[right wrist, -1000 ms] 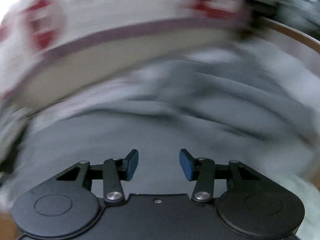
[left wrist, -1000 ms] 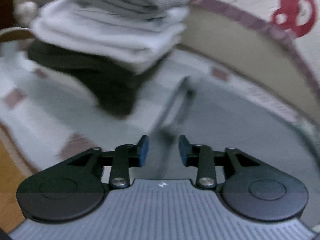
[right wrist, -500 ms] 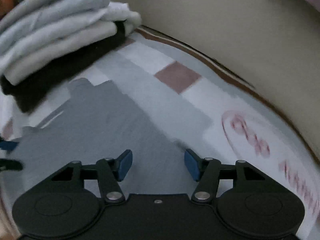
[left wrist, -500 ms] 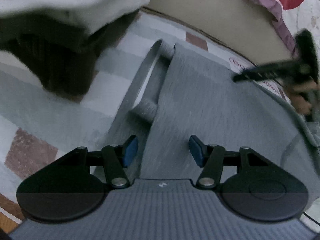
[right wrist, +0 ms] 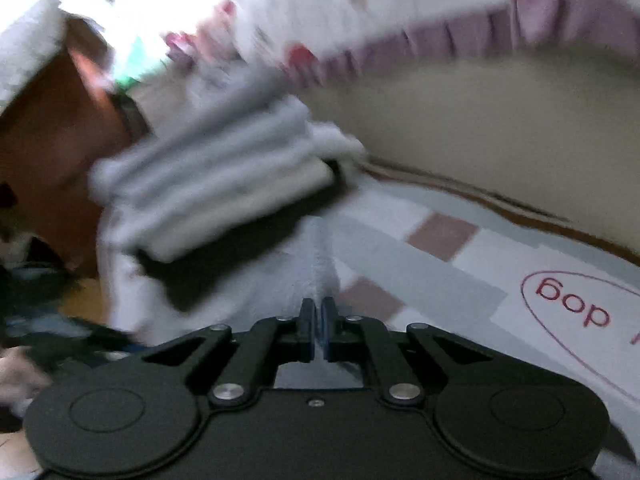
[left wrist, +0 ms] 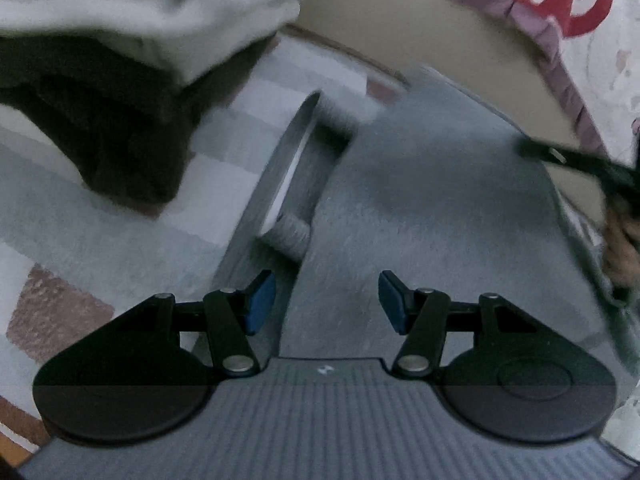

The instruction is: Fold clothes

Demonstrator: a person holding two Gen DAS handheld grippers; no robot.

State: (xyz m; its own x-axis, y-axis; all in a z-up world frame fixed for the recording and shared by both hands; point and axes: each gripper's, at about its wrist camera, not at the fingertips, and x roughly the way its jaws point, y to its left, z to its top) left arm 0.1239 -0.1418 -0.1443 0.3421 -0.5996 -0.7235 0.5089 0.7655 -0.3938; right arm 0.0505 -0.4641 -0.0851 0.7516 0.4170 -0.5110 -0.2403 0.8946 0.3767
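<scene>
A grey garment [left wrist: 432, 208] lies spread on a patterned mat, one sleeve with a ribbed cuff [left wrist: 290, 236] folded along its left side. My left gripper [left wrist: 327, 306] hovers open just above the garment's near left part, nothing between its pads. My right gripper [right wrist: 319, 328] is shut on a raised ridge of the grey garment [right wrist: 316, 268]. In the left wrist view the right gripper [left wrist: 580, 160] appears blurred at the garment's far right edge, with a hand [left wrist: 624, 248] behind it.
A stack of folded clothes [left wrist: 140, 28], pale pieces over a dark one, sits at the far left of the mat [left wrist: 80, 240]; it also shows as the stack [right wrist: 224, 176] ahead of the right gripper. A beige bed side [left wrist: 420, 28] with a frilled cover borders the mat behind.
My right gripper has gone from open to shut on the garment's edge and has swung toward the stack. The left gripper stays open, slightly wider, and has shifted a little over the garment.
</scene>
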